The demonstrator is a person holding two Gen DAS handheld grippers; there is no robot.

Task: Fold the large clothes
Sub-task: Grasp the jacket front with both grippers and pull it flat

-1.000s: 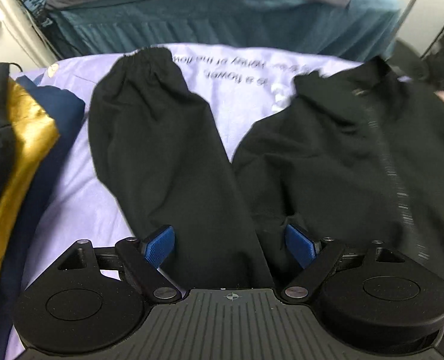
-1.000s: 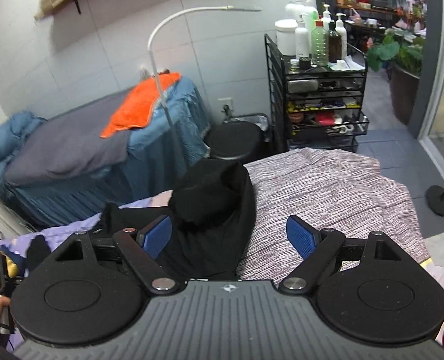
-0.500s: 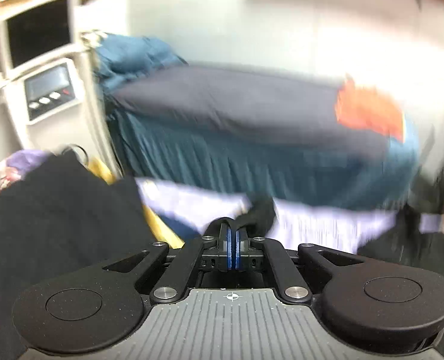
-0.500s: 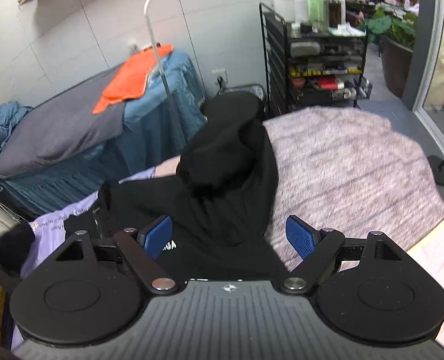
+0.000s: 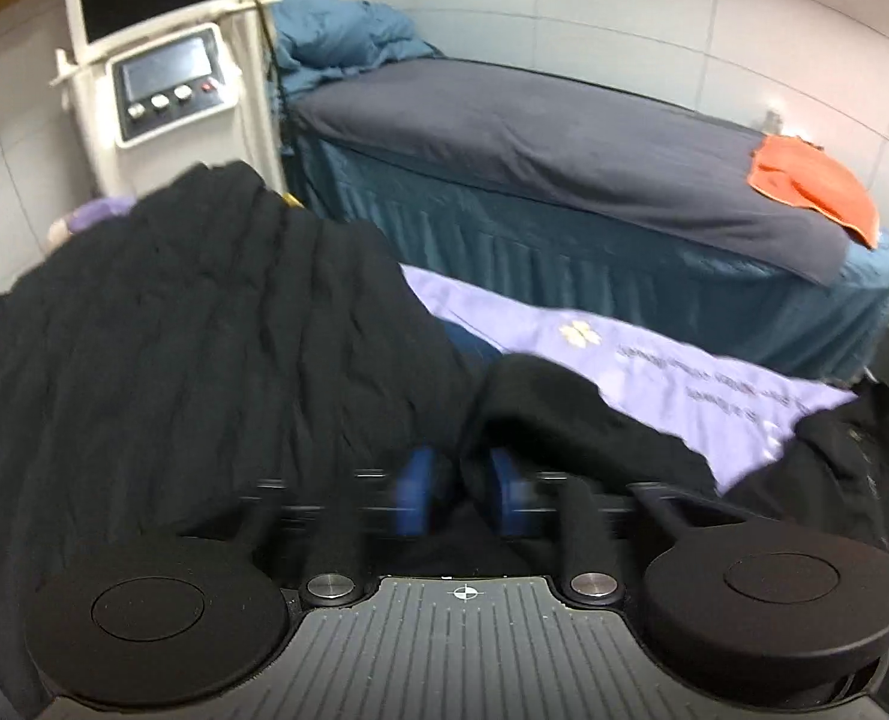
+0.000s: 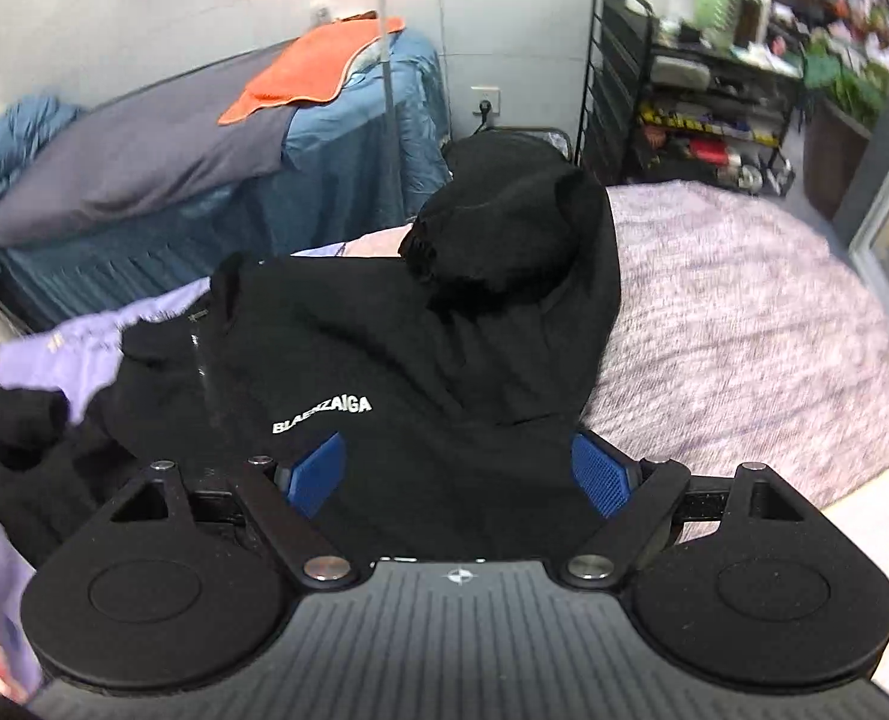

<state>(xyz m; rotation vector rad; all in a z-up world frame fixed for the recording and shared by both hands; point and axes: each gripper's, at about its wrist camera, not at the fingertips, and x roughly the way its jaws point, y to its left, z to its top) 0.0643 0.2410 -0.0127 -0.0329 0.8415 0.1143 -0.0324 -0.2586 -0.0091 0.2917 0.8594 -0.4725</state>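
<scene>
Now, in your left view, your left gripper (image 5: 456, 495) is blurry and its fingers are opening, with a fold of the black jacket's sleeve (image 5: 570, 414) between them, over the purple sheet (image 5: 654, 360). In your right view, your right gripper (image 6: 459, 474) has its fingers wide apart over the black jacket (image 6: 384, 372), not squeezing it.

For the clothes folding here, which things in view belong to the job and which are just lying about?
Belonging to the job:
- black hooded jacket with white lettering
- its black sleeve
- lilac printed sheet under it
- left gripper, jaws opening
- right gripper

Lying about:
- orange towel
- blue-skirted treatment bed
- white screen machine
- black wire trolley
</scene>
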